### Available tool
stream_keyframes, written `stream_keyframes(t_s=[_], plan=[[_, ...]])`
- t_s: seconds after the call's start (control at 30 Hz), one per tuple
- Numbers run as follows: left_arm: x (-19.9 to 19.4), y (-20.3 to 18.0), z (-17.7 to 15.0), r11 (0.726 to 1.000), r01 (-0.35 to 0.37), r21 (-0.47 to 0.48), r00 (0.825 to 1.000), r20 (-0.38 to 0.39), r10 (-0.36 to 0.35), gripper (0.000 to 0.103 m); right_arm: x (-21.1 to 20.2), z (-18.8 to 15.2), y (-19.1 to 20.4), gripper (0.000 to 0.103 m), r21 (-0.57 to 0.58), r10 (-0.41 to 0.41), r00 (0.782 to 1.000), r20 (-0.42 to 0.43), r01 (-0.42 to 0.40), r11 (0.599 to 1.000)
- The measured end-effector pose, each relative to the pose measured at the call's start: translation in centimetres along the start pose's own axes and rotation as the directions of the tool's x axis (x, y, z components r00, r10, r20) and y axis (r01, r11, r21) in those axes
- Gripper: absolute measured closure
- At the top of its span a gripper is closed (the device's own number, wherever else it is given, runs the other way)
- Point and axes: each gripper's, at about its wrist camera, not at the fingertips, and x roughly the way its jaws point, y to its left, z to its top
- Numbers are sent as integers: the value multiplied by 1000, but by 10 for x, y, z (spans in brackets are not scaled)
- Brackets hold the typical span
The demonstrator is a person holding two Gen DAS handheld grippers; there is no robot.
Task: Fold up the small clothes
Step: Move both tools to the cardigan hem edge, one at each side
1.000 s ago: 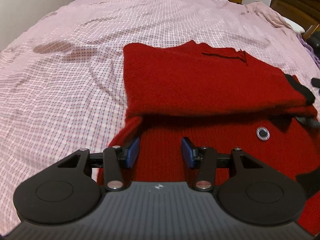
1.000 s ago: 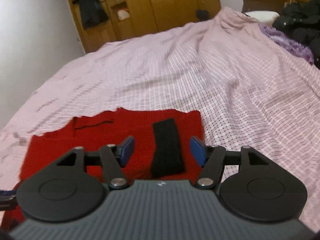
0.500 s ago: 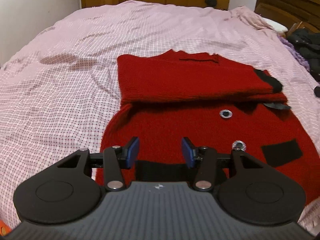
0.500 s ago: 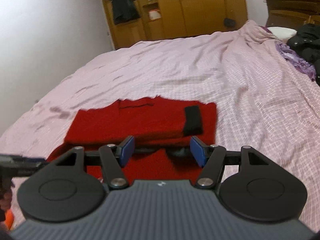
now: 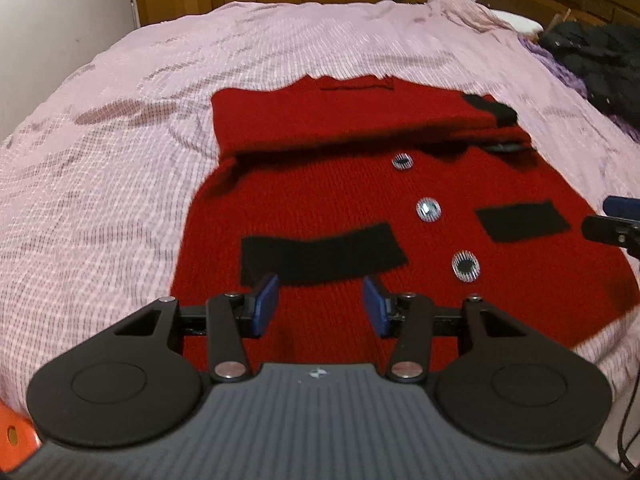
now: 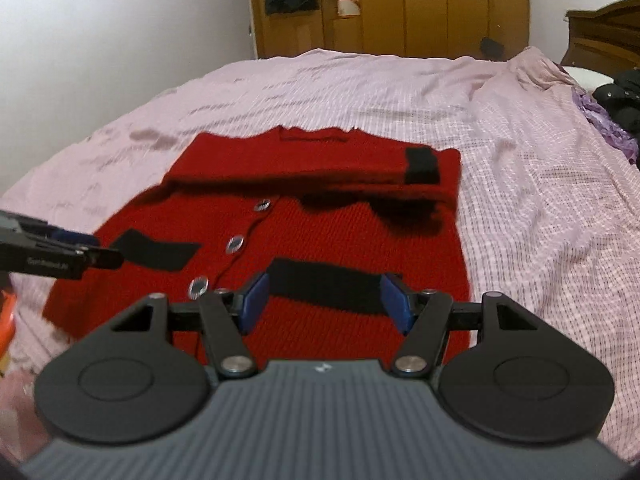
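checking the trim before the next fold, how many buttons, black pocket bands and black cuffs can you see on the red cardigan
Counted on the red cardigan, left wrist view:
silver buttons: 3
black pocket bands: 2
black cuffs: 1, on the sleeve folded across the chest
total: 6

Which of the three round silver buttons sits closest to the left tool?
The lowest silver button on the red knit cardigan, just right of the long black pocket band. The other two sit farther up the front, toward the folded sleeves.
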Motion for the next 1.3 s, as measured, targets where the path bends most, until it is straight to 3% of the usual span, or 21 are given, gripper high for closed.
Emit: stream_keyframes(t_s=[0.1,0.3,0.5,0.7,0.83,0.97,1.1,1.3], plan=[[-4,-7,-13,1000,9,25,1000,-11,-9,48,-2,-12,8,29,-38,18,1000,-14,-19,999],[-7,-19,-33,997,36,67,998,-47,-33,48,-2,-31,36,29,-218,21,996,-83,-39,975],[-5,-24,-47,994,63,84,996,-75,-57,48,6,-52,72,29,-429,-30,988,-153,-39,902],[-5,-24,-51,994,75,78,994,-89,-68,48,27,-69,93,29,-541,-99,963,-250,-54,839],[-5,-22,-51,994,80,71,994,-85,-74,48,35,-74,103,29,-611,-174,960,-221,3,792],[-5,-24,-51,993,92,77,993,-81,-85,48,32,-68,108,29,-626,-220,969,-112,103,773],[-11,-29,-52,986,126,112,991,-53,-121,48,21,-61,103,29,-593,-228,974,-20,172,787],[-20,-41,-56,962,198,186,980,-27,-196,48,3,-46,91,29,-480,-176,984,34,171,860]])
